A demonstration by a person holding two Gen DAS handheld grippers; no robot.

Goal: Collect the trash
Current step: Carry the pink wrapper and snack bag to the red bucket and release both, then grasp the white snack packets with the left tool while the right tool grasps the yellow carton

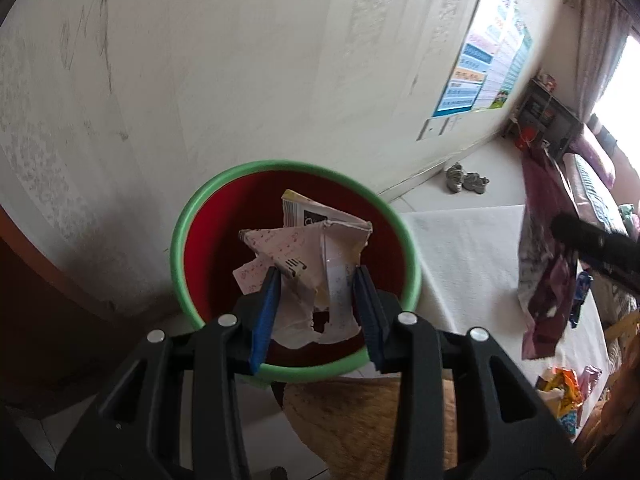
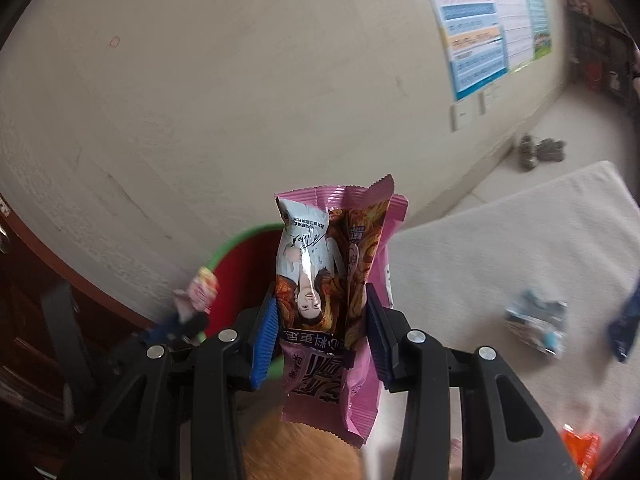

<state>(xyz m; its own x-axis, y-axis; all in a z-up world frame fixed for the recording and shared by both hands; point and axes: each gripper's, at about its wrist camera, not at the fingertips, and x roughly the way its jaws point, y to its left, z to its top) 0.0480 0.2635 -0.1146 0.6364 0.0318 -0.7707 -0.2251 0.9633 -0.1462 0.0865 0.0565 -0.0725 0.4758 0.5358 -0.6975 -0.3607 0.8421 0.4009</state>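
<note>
Carton [image 1: 308, 276] sits clamped in left gripper [image 1: 316, 280] above bin [image 1: 180, 240].

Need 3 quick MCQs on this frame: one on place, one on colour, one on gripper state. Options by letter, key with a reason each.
1. Where is the crumpled paper?
A. on the white mat
B. above the bin
C. beside the shoes

2. What colour is the bin rim?
A. green
B. blue
C. black

3. What is the right gripper doing?
A. open, holding nothing
B. gripping a pink snack wrapper
C. gripping a shoe

Key: B, the left gripper holds it over the red interior; A, a green ring tops the bin; B, the pink snack wrapper sits between its pads.
</note>
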